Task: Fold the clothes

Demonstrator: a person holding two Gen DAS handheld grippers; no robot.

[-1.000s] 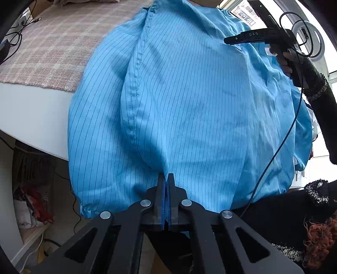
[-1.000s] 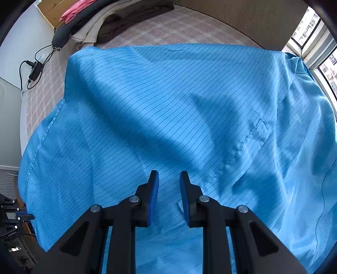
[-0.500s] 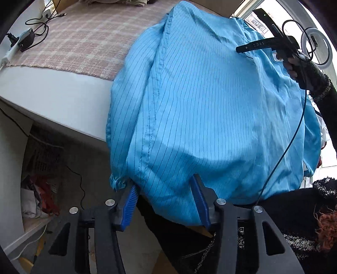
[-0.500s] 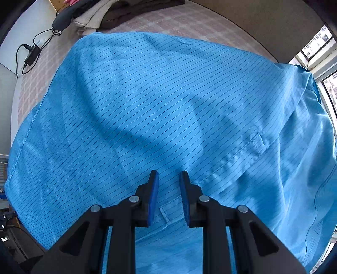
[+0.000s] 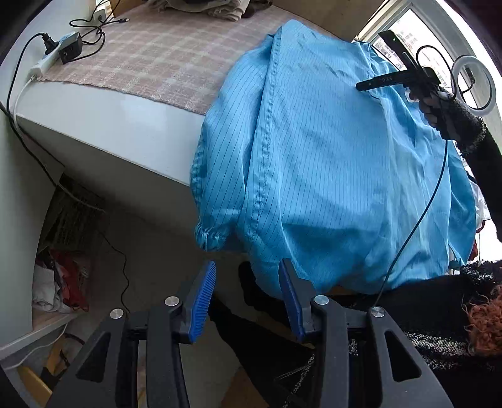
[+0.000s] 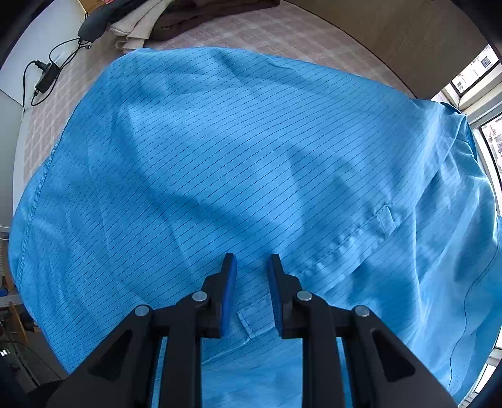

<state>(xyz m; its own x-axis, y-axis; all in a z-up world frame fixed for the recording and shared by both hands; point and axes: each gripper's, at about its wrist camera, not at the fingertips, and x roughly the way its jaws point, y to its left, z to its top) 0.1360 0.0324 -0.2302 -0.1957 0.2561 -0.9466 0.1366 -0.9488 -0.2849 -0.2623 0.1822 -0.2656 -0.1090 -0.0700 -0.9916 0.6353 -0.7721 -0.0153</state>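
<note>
A light blue pinstriped garment (image 5: 329, 157) lies spread on the table, its lower part and a gathered cuff (image 5: 208, 235) hanging over the front edge. My left gripper (image 5: 247, 263) sits just below that hanging hem. Its jaws are opening and nothing is between them; the hem hangs behind the right finger (image 5: 290, 295). My right gripper (image 6: 252, 255) points straight down over the middle of the garment (image 6: 235, 141), near a stitched seam and a small loop. Its jaws stand a narrow gap apart with flat cloth beneath, nothing pinched. The left wrist view shows the right gripper (image 5: 359, 87) at the garment's far side.
A checked pink cloth (image 5: 157, 59) covers the white table (image 5: 125, 125). A power strip with cables (image 5: 70, 51) lies at its far left, folded clothes (image 6: 188, 12) at the back. A ring light (image 5: 473, 84) stands by the window. Clutter (image 5: 59, 282) sits under the table. A dark sleeve (image 5: 461, 131) holds the right gripper.
My left gripper was shut on the garment's hem, then opened and let it go; it has drawn back from the cloth, which now hangs over the table edge. The right gripper has stayed put.
</note>
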